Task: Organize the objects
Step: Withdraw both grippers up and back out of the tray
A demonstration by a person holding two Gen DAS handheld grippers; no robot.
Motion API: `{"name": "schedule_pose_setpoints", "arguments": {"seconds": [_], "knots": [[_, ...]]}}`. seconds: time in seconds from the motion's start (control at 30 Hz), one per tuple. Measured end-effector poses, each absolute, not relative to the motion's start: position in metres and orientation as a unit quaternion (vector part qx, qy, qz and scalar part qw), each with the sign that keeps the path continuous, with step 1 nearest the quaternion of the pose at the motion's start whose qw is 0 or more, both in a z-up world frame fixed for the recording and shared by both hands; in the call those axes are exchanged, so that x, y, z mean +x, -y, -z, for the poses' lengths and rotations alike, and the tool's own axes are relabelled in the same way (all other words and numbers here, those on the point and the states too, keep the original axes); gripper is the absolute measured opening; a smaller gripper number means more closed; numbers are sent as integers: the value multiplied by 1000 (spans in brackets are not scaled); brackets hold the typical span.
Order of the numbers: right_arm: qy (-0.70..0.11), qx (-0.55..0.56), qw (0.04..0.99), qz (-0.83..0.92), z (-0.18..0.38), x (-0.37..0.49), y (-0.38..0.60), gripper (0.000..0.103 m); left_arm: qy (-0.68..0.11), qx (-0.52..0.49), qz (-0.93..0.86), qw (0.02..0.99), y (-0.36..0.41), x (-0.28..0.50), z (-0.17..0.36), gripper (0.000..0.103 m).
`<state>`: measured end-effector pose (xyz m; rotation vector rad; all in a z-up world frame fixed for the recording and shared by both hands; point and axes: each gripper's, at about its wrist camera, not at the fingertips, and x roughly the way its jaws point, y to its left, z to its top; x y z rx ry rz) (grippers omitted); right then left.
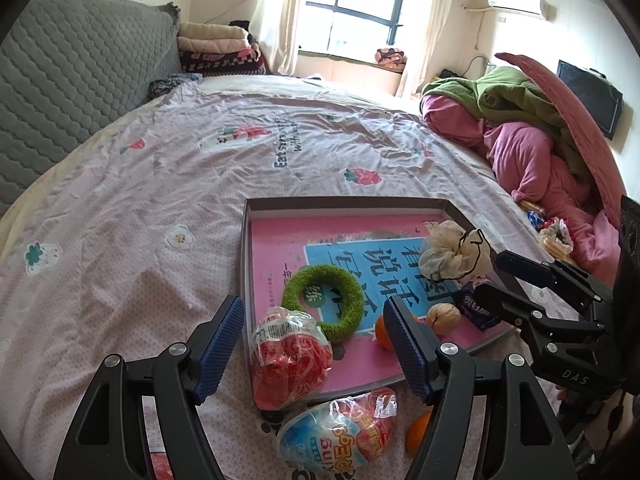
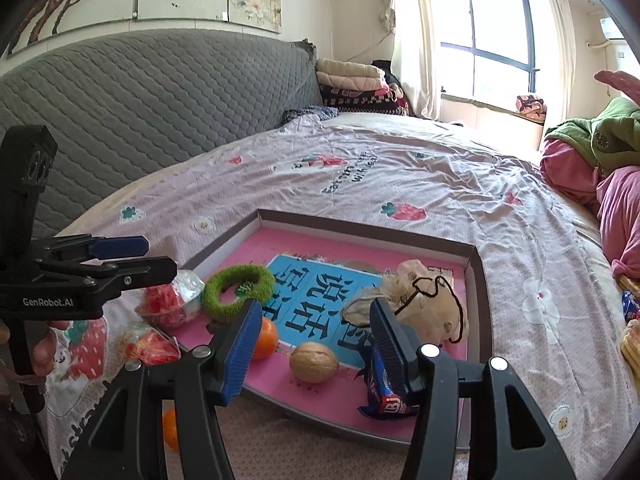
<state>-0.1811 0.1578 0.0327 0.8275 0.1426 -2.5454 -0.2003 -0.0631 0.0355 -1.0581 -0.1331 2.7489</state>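
Note:
A shallow box lid point(image 1: 246, 248) point(image 2: 476, 280) with a pink book inside lies on the bed. In it are a green fuzzy ring point(image 1: 322, 298) point(image 2: 238, 292), a walnut point(image 1: 443, 315) point(image 2: 314, 362), an orange point(image 1: 383, 332) point(image 2: 266, 338), a beige drawstring pouch point(image 1: 452, 252) point(image 2: 424, 308) and a blue snack packet point(image 1: 478, 312) point(image 2: 382, 396). A red wrapped egg toy point(image 1: 290, 360) point(image 2: 170, 304) rests on the lid's near edge between my open left gripper's point(image 1: 316, 340) fingers. A second egg toy point(image 1: 336, 436) point(image 2: 150, 346) and another orange point(image 1: 418, 432) point(image 2: 170, 428) lie on the sheet. My right gripper point(image 2: 312, 344) is open above the walnut.
The bed has a pale strawberry-print sheet point(image 1: 180, 184). A grey quilted headboard point(image 2: 140, 112) runs along the left. Pink and green bedding point(image 1: 532, 140) is piled at the right, with snack packs point(image 1: 554, 236) beside it. Folded blankets point(image 1: 216, 48) sit by the window.

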Motion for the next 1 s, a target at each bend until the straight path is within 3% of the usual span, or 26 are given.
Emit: {"name": "schedule_pose_setpoints", "arguments": {"seconds": [1.0], "knots": [[-32,238,260,935,-68,-121,-156,63,32,-317,-944,88,61,-142,-70,74]]}}
